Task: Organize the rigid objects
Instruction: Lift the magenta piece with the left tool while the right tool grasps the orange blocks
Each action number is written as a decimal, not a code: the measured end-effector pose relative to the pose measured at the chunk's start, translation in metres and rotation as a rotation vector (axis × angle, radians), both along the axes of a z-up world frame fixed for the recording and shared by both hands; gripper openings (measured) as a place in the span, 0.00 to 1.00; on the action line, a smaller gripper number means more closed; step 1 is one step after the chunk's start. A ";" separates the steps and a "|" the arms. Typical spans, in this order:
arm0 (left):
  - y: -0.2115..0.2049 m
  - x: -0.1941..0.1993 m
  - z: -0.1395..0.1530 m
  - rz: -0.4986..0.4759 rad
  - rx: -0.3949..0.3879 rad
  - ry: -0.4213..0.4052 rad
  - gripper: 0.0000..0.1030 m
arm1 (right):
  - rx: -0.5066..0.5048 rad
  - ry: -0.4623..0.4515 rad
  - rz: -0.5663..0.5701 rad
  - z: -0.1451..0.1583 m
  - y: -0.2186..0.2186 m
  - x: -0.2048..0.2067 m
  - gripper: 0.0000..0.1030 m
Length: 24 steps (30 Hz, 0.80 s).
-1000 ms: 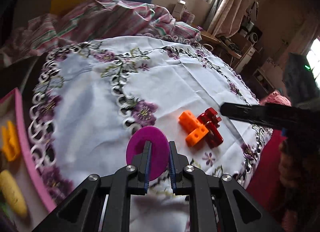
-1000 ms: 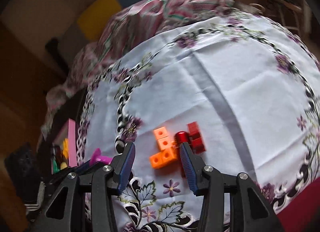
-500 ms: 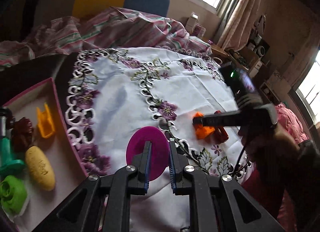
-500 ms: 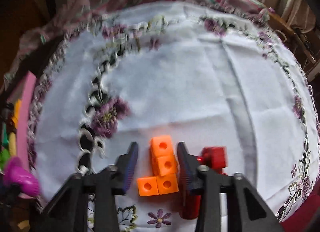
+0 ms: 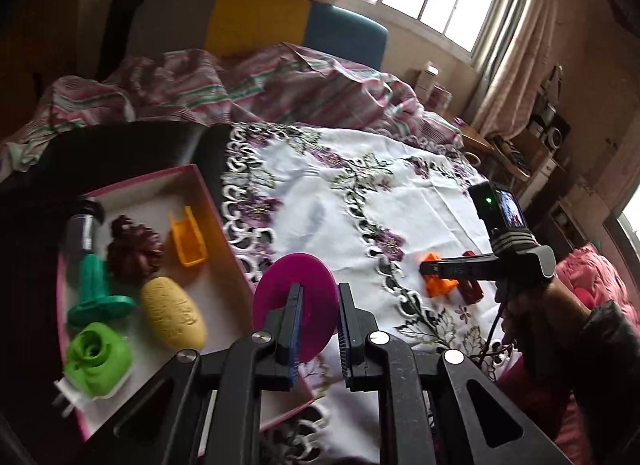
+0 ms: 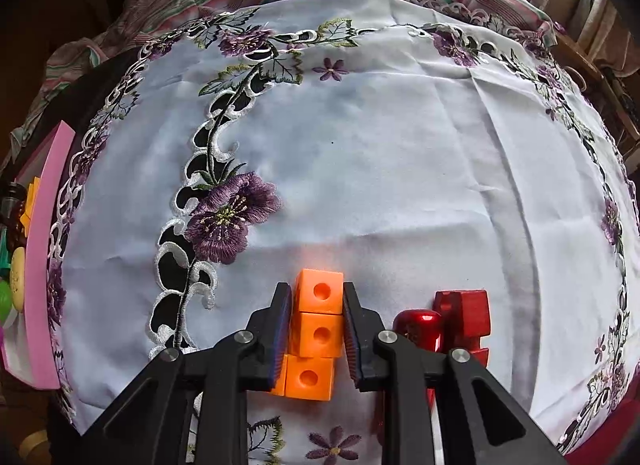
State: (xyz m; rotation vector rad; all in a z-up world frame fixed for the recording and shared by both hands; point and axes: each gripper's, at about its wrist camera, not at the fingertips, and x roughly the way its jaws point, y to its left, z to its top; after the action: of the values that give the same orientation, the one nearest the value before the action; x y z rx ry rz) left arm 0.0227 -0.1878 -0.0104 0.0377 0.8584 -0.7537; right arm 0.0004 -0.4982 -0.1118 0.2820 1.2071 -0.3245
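Our right hand-held gripper [image 6: 316, 329] clamps the orange blocks [image 6: 316, 329] on the desk [image 6: 400, 169]; our left hand-held gripper [image 5: 318, 329] pinches the purple disc [image 5: 294, 307] above the box [image 5: 208, 189]. We judge both ready to drop into it. Four orange cubes, two red pieces [image 6: 460, 317], five toys boxed.

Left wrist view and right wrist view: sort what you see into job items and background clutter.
Job items:
- magenta disc in left gripper
- orange cube block between right gripper jaws
- red pieces
- pink box holding sorted toys

Background clutter:
- embroidered tablecloth
- striped bedding
- curtains
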 end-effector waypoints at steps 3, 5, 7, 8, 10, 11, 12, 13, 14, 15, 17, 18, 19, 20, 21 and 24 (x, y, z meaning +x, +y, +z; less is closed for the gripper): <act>0.010 -0.001 0.001 0.020 0.003 -0.010 0.15 | -0.015 -0.001 0.007 0.001 -0.001 0.001 0.23; 0.018 0.000 0.001 0.037 0.006 -0.010 0.15 | -0.026 -0.001 0.016 0.001 0.000 0.000 0.23; 0.023 0.000 0.001 0.050 0.005 -0.007 0.15 | -0.036 -0.001 0.022 0.001 0.000 0.001 0.23; 0.026 0.000 0.001 0.057 0.007 -0.009 0.15 | -0.038 0.000 0.024 0.000 0.001 0.001 0.23; 0.032 -0.001 0.001 0.072 0.013 -0.019 0.15 | -0.042 0.000 0.027 0.000 0.002 0.000 0.23; 0.035 -0.001 0.002 0.079 0.016 -0.024 0.15 | -0.044 0.000 0.027 0.000 0.003 0.001 0.23; 0.038 -0.002 0.002 0.089 0.019 -0.031 0.15 | -0.045 0.000 0.029 -0.001 0.003 0.001 0.23; 0.041 -0.002 0.003 0.096 0.022 -0.036 0.15 | -0.049 0.001 0.032 -0.001 0.003 0.001 0.23; 0.044 -0.002 0.003 0.104 0.027 -0.044 0.15 | -0.054 0.002 0.036 -0.001 0.004 0.001 0.23; 0.046 -0.002 0.003 0.111 0.031 -0.049 0.15 | -0.060 0.003 0.041 -0.001 0.003 0.002 0.23; 0.051 -0.002 0.003 0.126 0.033 -0.052 0.15 | -0.077 0.004 0.051 -0.002 0.005 0.002 0.23; 0.055 -0.002 0.003 0.134 0.032 -0.050 0.15 | -0.080 0.003 0.054 -0.002 0.006 0.002 0.23; 0.057 -0.001 0.003 0.139 0.033 -0.050 0.15 | -0.084 0.003 0.057 -0.002 0.007 0.002 0.23; 0.059 -0.001 0.002 0.145 0.034 -0.050 0.15 | -0.085 0.002 0.059 -0.002 0.007 0.001 0.23; 0.062 -0.001 0.002 0.150 0.035 -0.047 0.15 | -0.089 0.002 0.061 -0.002 0.008 0.002 0.23; 0.068 0.000 0.000 0.163 0.035 -0.040 0.15 | -0.100 0.001 0.069 -0.002 0.010 0.002 0.23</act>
State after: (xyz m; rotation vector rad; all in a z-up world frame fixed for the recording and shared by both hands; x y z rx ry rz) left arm 0.0224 -0.1199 -0.0106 0.0134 0.8263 -0.5837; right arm 0.0023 -0.4884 -0.1136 0.1536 1.1951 -0.3237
